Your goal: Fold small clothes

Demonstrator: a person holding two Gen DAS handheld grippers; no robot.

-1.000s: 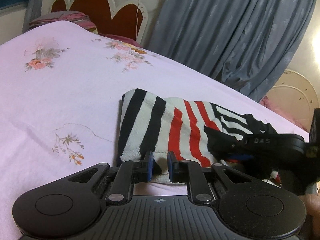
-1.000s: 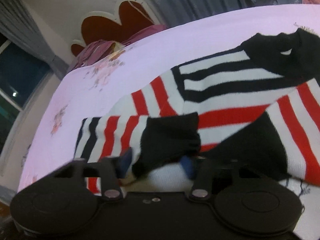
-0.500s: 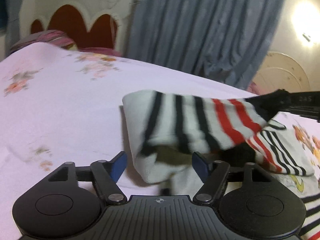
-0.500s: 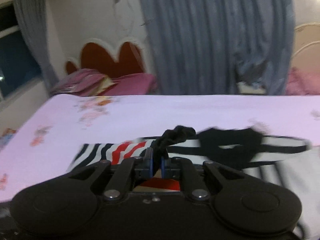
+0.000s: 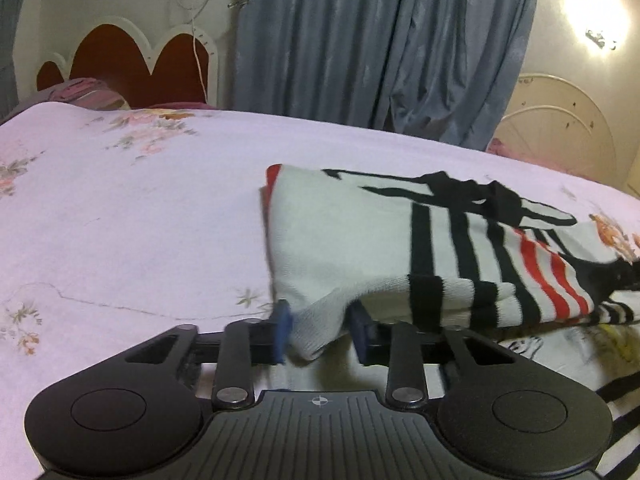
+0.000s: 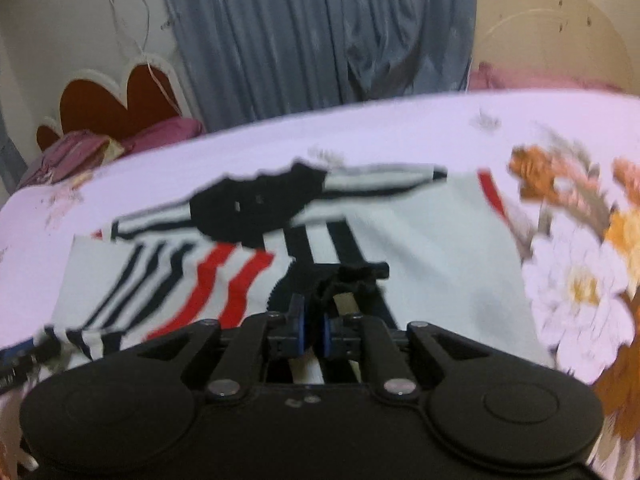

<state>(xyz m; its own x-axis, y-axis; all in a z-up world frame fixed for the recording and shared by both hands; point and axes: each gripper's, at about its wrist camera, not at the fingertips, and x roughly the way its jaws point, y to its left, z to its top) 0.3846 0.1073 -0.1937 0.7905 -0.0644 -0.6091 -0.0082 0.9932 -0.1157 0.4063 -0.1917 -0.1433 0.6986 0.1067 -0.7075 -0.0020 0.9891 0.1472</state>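
A small knit sweater (image 5: pixel 400 248) with white, black and red stripes lies on the pink floral bedsheet (image 5: pixel 140 216). It also shows in the right wrist view (image 6: pixel 420 240). My left gripper (image 5: pixel 320 330) has its jaws closed on a white corner of the sweater and lifts that edge. My right gripper (image 6: pixel 312 330) is shut on the sweater's black cuff (image 6: pixel 348 280), low over the cloth. The sweater's black collar (image 6: pixel 256 208) lies further back.
The bed's red and white headboard (image 5: pixel 132 60) and pillows (image 6: pixel 80 148) are at the far left. Blue-grey curtains (image 5: pixel 380 40) hang behind the bed. A second garment with thin stripes (image 5: pixel 560 344) lies under the sweater at the right.
My left gripper opened, then closed on the sweater's white edge. My right gripper closed on the black cuff and carried it across the sweater. Both views have swung toward the curtains.
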